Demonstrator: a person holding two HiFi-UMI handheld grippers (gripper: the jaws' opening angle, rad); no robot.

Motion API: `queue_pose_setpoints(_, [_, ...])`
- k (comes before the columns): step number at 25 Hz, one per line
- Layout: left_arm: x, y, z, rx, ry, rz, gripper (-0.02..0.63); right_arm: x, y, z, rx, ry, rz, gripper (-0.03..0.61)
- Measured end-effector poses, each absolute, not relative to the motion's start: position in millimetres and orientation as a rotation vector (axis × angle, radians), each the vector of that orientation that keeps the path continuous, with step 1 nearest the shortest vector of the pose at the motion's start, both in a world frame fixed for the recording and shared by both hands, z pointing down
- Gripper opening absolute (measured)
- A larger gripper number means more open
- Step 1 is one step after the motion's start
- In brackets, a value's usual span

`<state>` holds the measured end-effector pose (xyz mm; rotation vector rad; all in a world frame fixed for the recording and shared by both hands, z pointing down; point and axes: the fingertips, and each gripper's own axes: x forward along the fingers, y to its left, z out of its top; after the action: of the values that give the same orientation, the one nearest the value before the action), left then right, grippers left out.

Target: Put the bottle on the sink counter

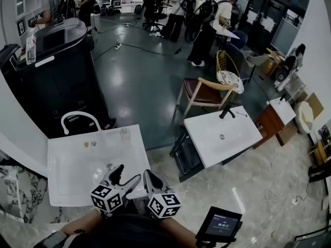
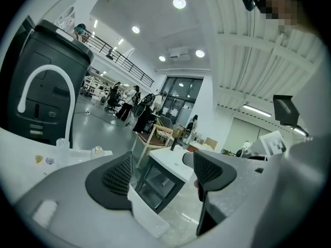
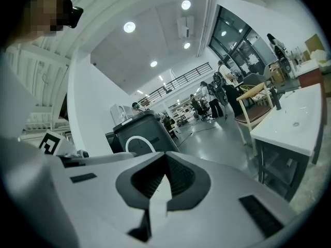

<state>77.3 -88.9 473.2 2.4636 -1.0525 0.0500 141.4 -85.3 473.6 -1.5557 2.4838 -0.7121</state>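
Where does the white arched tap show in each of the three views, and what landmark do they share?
Head view: tap left of centre, at about mid-height.
Left gripper view: tap at the far left, large.
Right gripper view: tap left of centre, small, a little below the middle.
Shared landmark: the black cabinet right behind the tap in all three.

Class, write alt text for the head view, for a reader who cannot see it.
Two handheld grippers, the left gripper open and the right gripper shut and empty, hover over the near edge of a white sink counter with an arched white faucet. A second sink counter stands to the right; people stand in the background.
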Motion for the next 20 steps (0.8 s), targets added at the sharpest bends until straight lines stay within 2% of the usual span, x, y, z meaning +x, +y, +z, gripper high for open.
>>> queue_pose_setpoints(9, [80, -87, 465, 2.492, -1.041, 0.043, 0.369, 141, -85, 461, -1.567, 2.504, -0.622, -0.005])
queue_pose_setpoints(11, [77, -88, 461, 2.488, -1.056, 0.011, 0.262, 142, -86, 460, -1.572, 2.501, -0.613, -0.005])
queue_pose_setpoints(13, [72, -89, 458, 2.475, -1.074, -0.030, 0.091, 143, -86, 459, -1.573, 2.500, -0.610, -0.005])
queue_pose_setpoints(16, [72, -88, 458, 2.466, -1.072, -0.048, 0.031, 143, -85, 460, -1.569, 2.506, -0.599, -0.005])
queue_pose_setpoints(20, [76, -88, 461, 2.460, -1.062, -0.037, 0.031, 146, -84, 459, -1.565, 2.509, -0.582, -0.005])
